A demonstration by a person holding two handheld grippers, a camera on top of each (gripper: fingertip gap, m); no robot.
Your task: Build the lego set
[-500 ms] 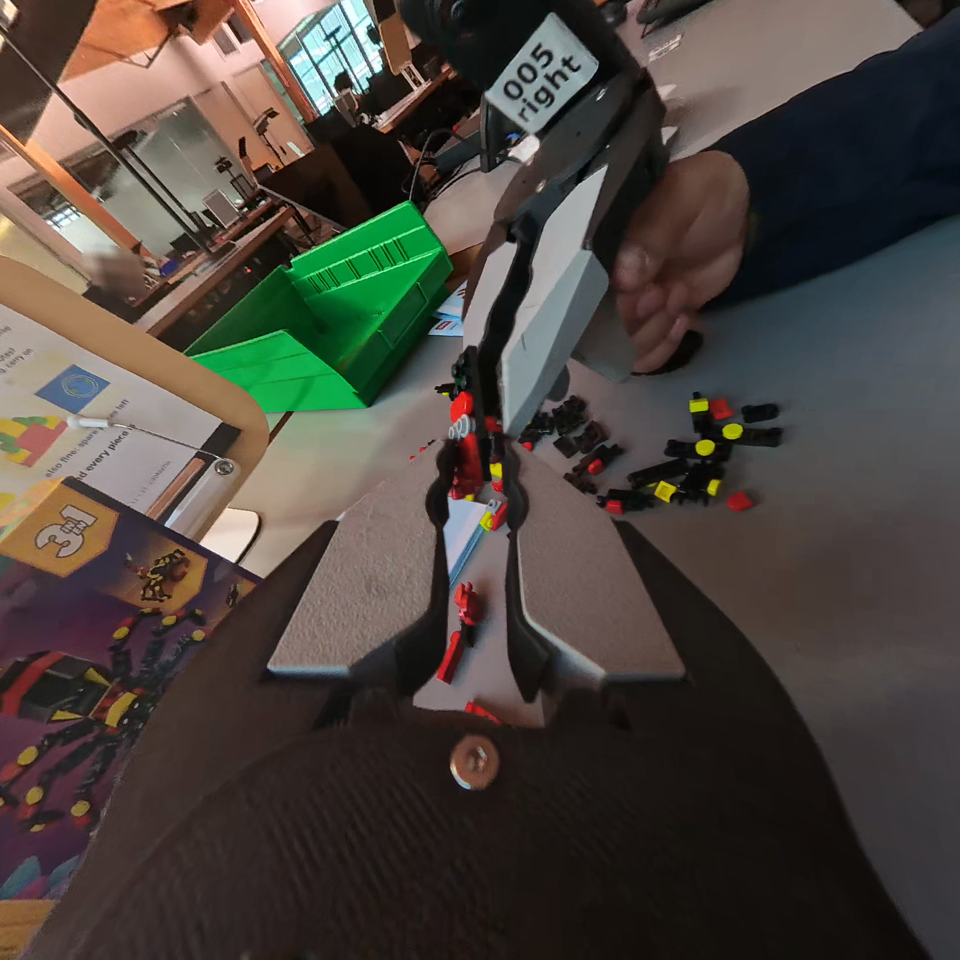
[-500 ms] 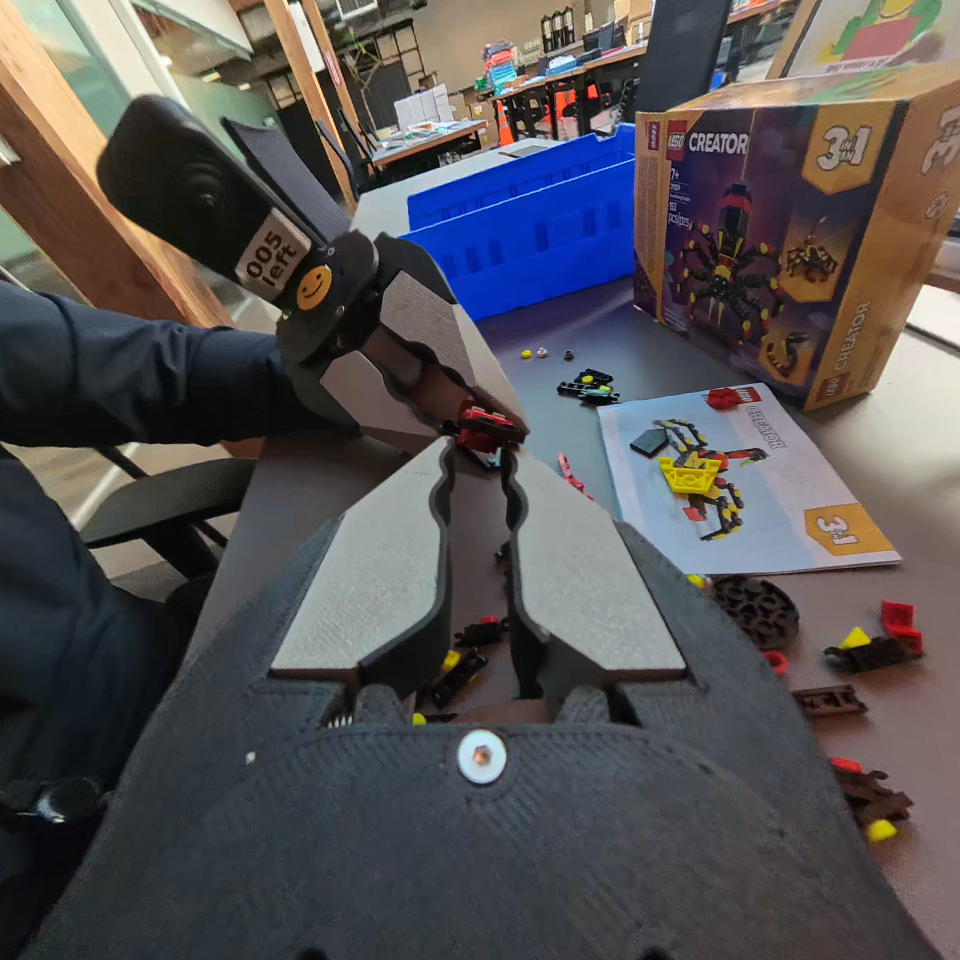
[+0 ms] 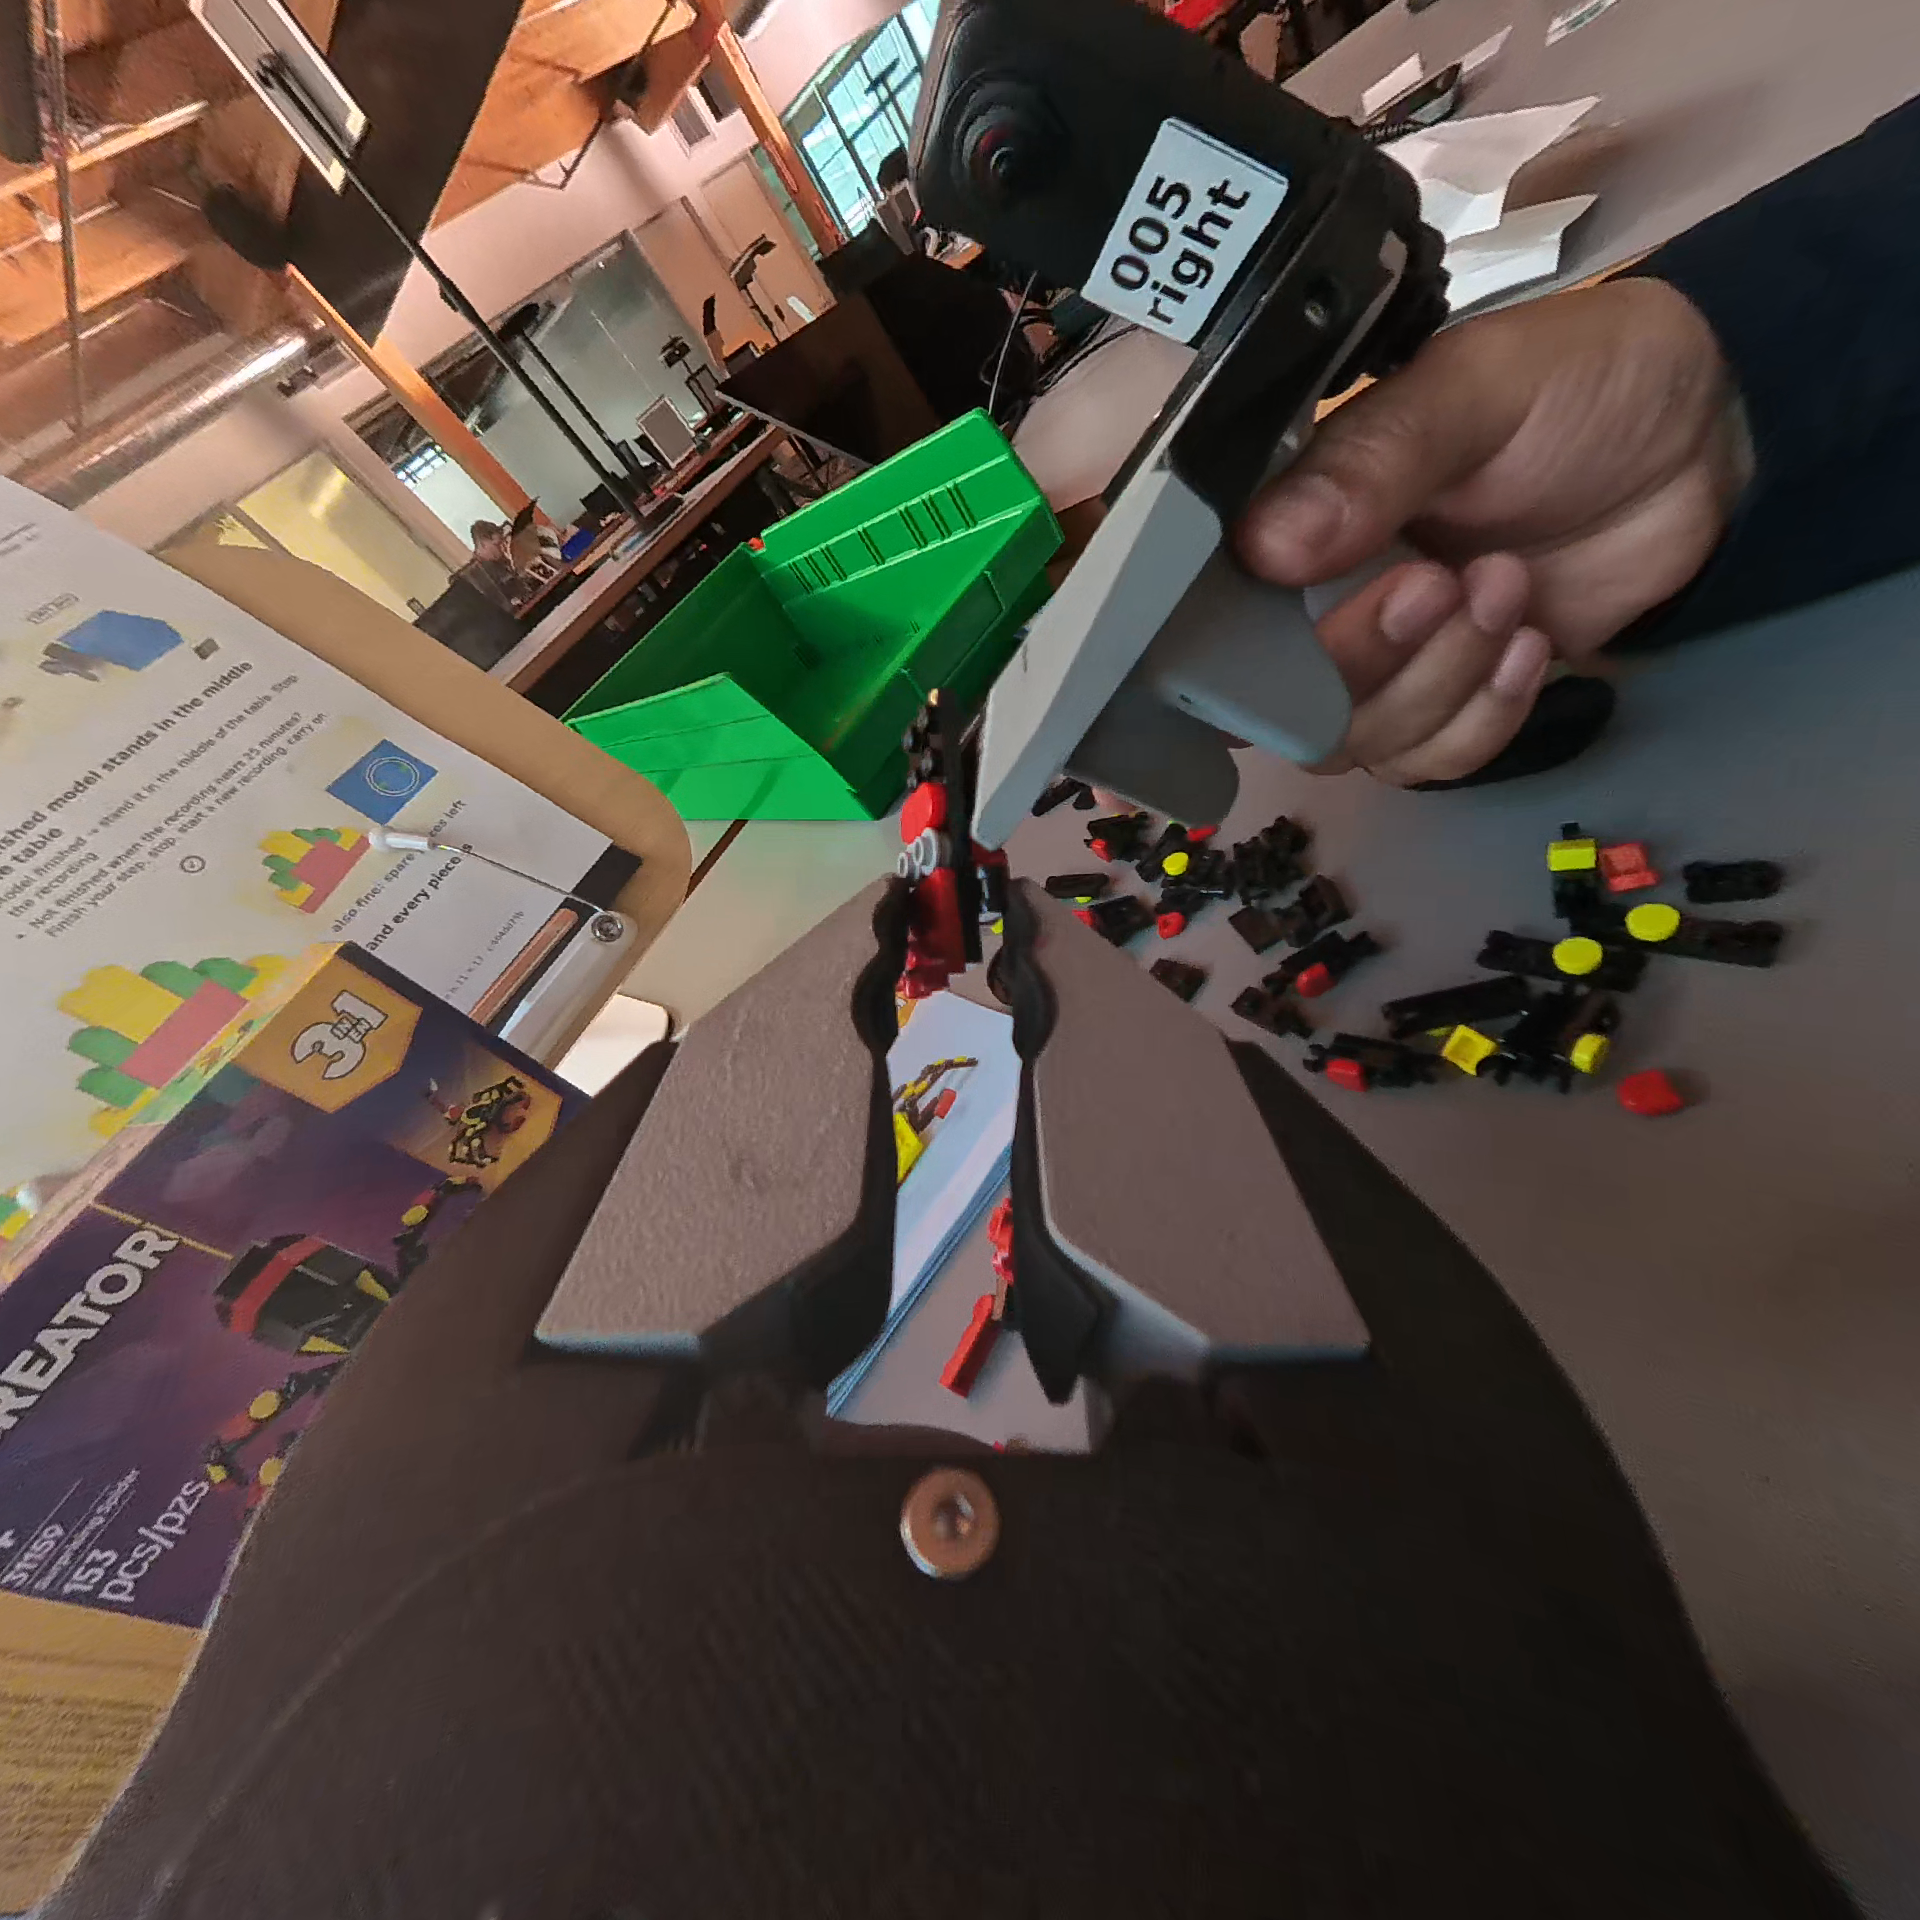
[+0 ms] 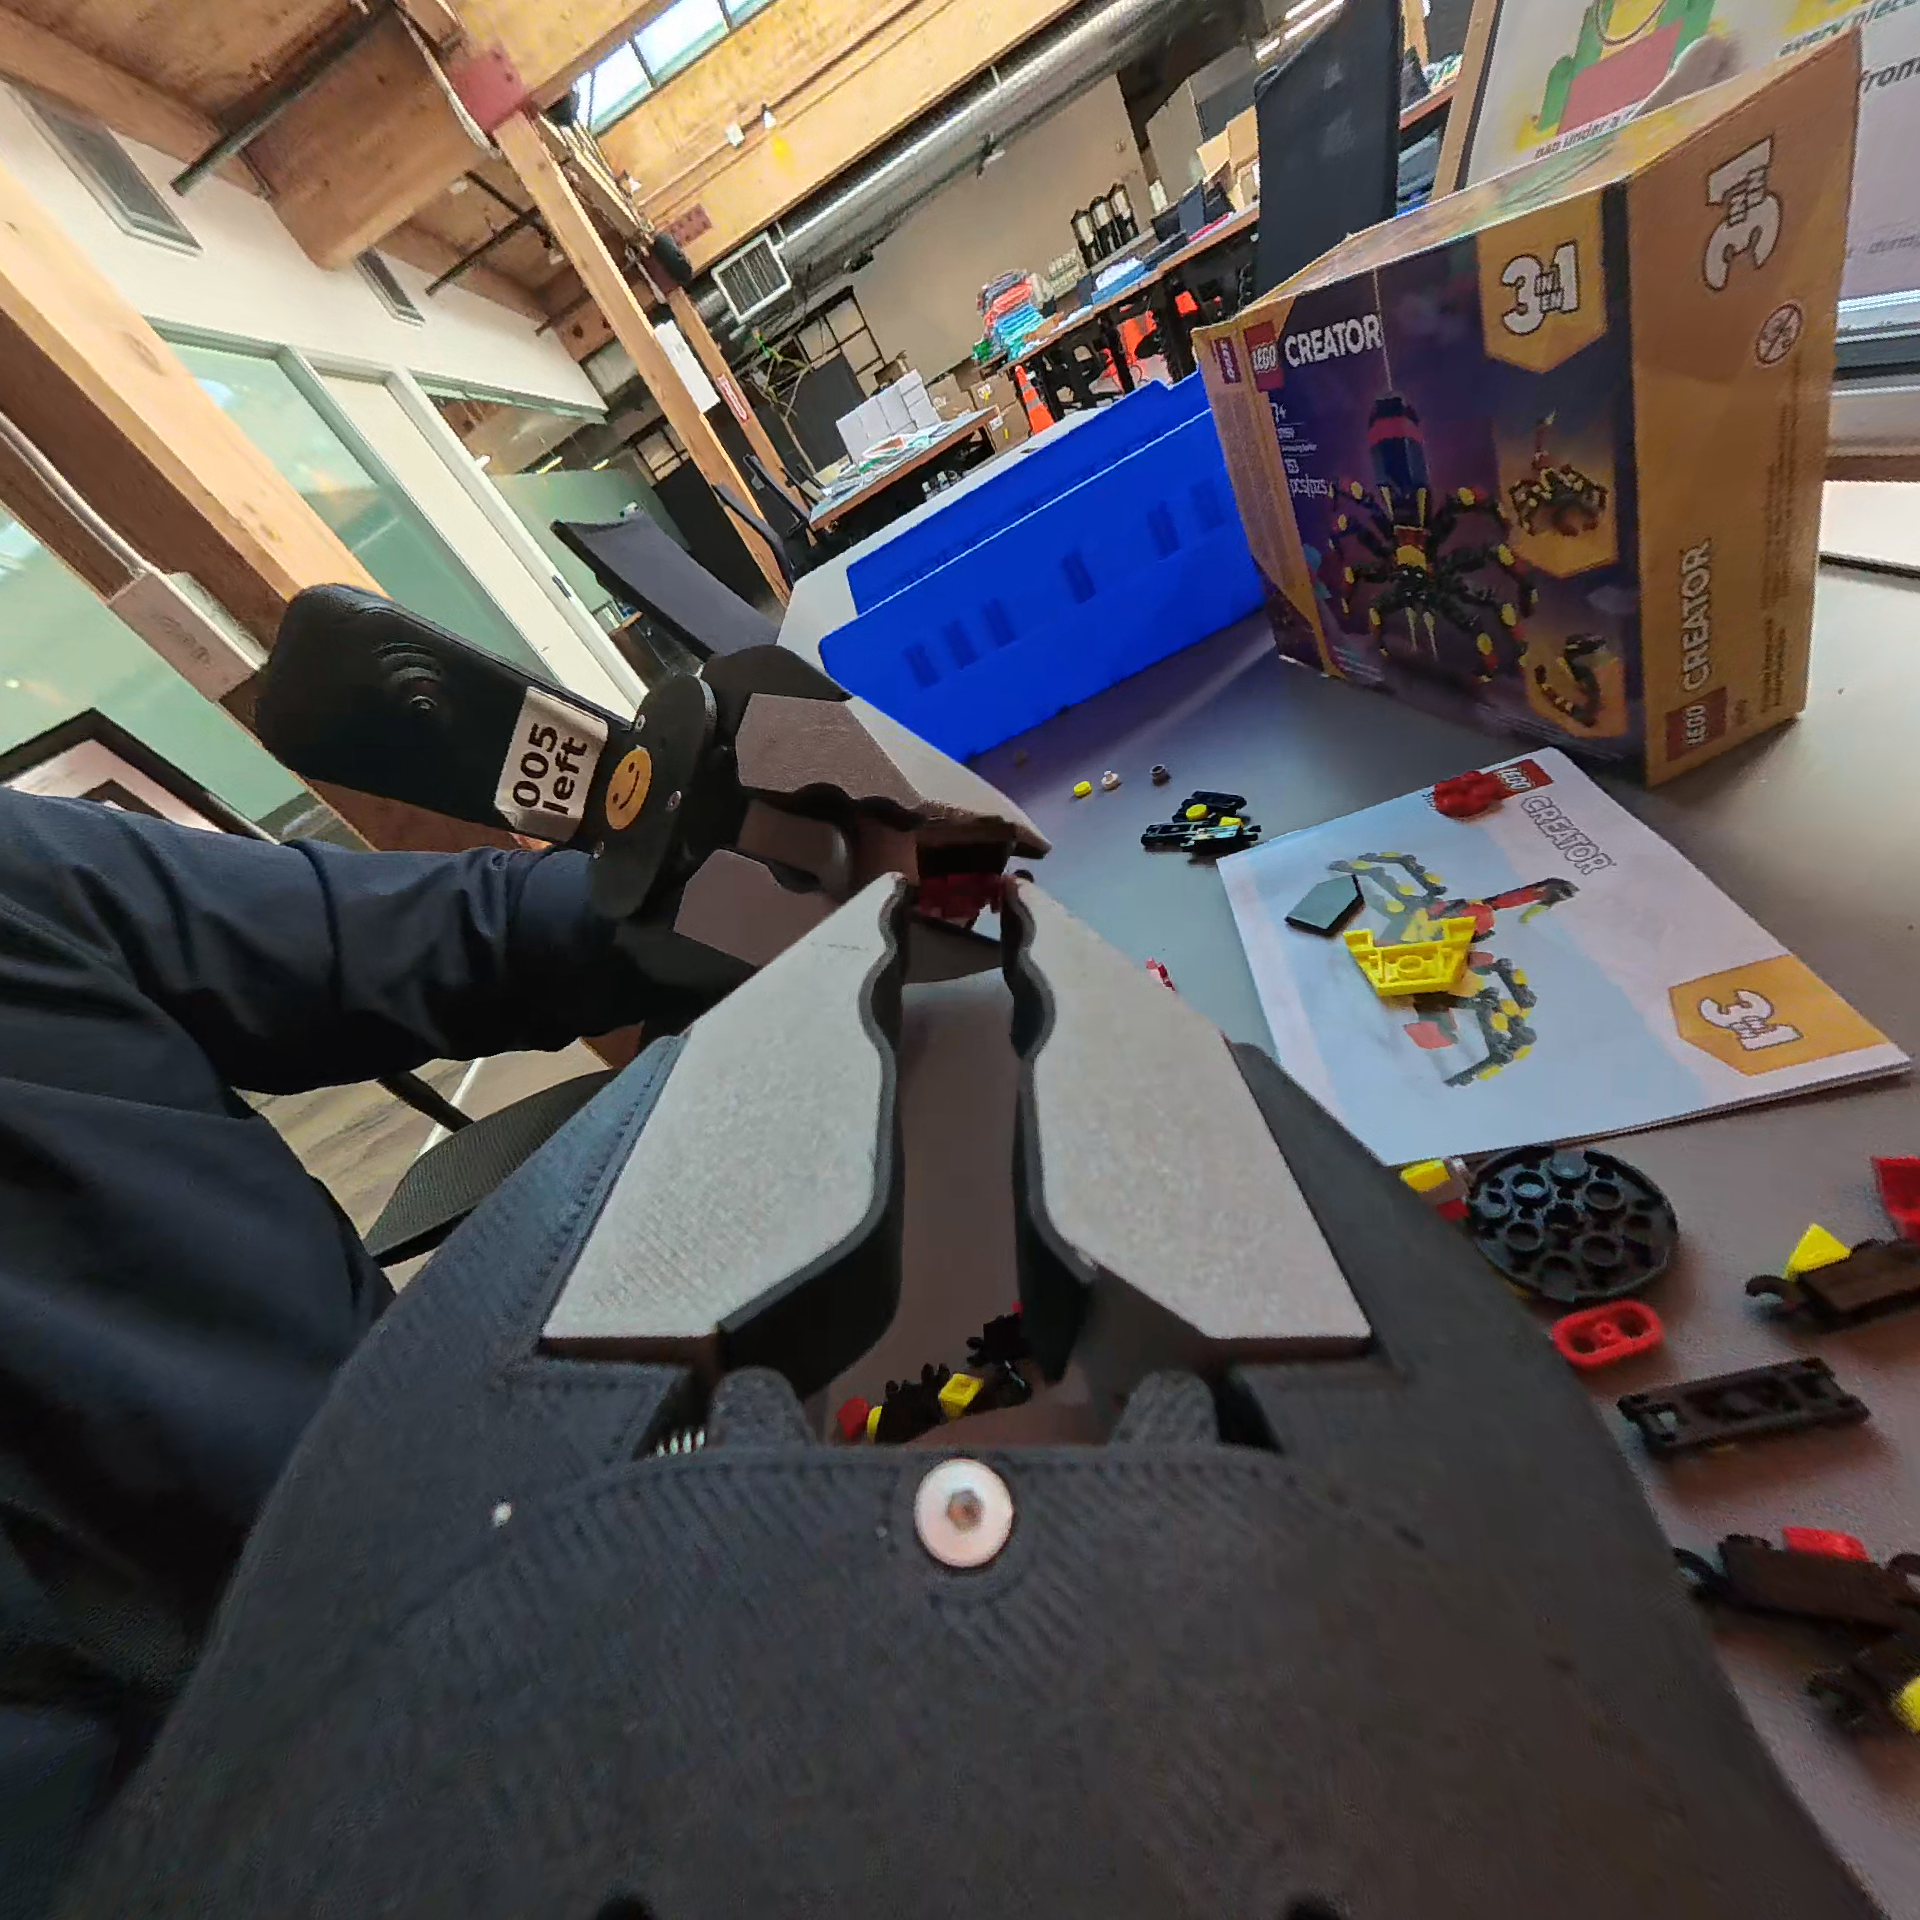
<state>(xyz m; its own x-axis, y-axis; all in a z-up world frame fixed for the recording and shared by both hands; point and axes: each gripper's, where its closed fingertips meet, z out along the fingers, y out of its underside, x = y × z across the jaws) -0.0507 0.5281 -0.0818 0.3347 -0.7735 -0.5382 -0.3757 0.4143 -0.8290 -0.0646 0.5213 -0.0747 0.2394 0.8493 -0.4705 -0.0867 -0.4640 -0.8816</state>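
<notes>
We cannot make out the shape of the red-and-black assembly [image 4: 956,891] where both grippers' fingertips meet over the desk, since the fingers cover most of it. The lego box [image 3: 187,1299] is cut off by the left wrist view's left edge. Dark bricks [image 4: 1849,1621] at the desk's right side run out of the right wrist view, too blurred for us to tell apart.

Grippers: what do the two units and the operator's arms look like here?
Both match: the left gripper and right gripper have flat grey wedge fingers with wavy black pads on a dark ribbed printed body with one centre screw. Each carries a black camera and a white label; the left's also bears a yellow smiley sticker. Sleeves are dark navy.
</notes>
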